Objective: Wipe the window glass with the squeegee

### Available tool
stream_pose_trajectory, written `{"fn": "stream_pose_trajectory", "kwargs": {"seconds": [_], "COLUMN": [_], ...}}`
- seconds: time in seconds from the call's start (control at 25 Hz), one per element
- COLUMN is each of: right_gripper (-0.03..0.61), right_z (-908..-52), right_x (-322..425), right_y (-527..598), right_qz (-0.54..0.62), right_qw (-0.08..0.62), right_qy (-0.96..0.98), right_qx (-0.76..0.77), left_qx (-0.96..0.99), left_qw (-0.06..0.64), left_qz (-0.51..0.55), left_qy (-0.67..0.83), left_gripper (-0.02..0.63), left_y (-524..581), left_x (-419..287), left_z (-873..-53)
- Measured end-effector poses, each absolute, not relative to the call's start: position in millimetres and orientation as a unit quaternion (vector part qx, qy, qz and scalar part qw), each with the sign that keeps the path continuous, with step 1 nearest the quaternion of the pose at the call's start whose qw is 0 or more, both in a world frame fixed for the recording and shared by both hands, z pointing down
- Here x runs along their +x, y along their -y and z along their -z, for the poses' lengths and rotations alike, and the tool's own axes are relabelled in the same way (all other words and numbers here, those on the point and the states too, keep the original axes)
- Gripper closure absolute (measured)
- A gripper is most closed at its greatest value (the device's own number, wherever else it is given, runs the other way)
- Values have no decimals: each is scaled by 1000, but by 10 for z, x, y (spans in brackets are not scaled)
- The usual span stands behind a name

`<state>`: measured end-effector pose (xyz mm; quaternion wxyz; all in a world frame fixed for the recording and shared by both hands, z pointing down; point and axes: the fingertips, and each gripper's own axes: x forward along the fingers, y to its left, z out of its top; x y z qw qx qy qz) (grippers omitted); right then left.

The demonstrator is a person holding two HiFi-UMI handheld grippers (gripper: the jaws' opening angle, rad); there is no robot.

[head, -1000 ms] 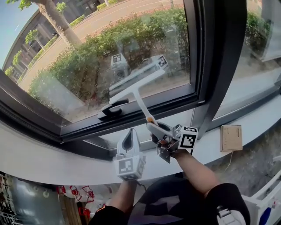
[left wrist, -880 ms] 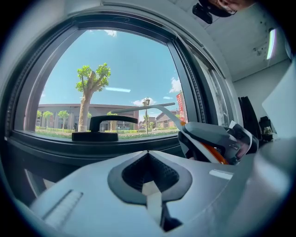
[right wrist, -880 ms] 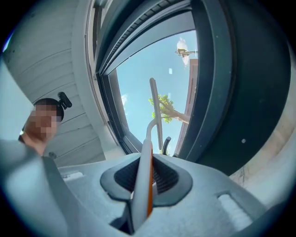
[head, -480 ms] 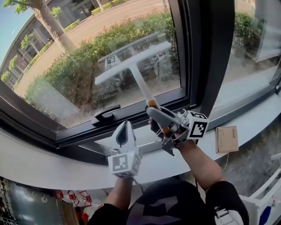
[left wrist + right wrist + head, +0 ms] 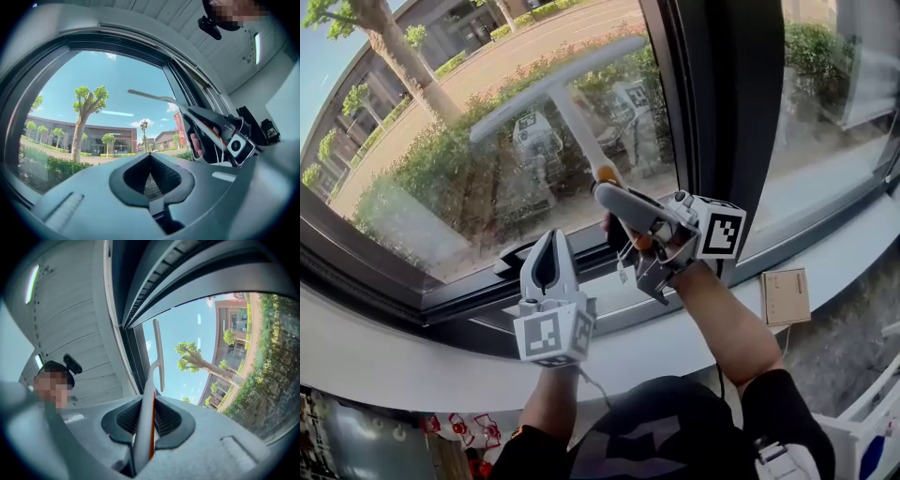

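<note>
Now right tool (image 5: 614, 202) clamped on squeegee (image 5: 548, 82) handle, blade against window glass (image 5: 422, 169) near right edge. Likely light, stiff; best held low on handle. Left tool (image 5: 548, 246) closed, empty.

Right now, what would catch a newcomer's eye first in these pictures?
The long white T-shaped squeegee stands out first, its blade against the upper window glass and its handle clamped in the right claw. Below it the left claw is shut and empty above the white sill, where a small flat brown cardboard box lies at far right.
</note>
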<state>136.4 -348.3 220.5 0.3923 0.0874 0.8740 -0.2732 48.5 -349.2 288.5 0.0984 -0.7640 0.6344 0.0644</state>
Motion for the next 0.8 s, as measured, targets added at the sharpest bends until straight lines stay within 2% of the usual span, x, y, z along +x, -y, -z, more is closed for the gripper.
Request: {"fn": "stream_pose_trajectory", "kwargs": {"seconds": [0.2,0.44,0.8], "right_gripper": [531,531,528], "right_z": [-2267,-2645,-3534], "right_x": [1364,1419,1492], "right_y": [3546,3571,3412], "right_qz": [274,289,356], "right_qw": [389,382,384], "right_qy": [-876,-876,-851], "right_qx": [80,56,35], "left_qx": [-769,-771,-812], "left_qw": [99,63,3], "left_qz": [-54,-32,35], "left_qy": [-629,-633,-582], "left_gripper": [595,595,595], "left_y": [3522,3543,3358], "left_x": [487,545,939], "left_z": [-3010,-3261,-4374]}}
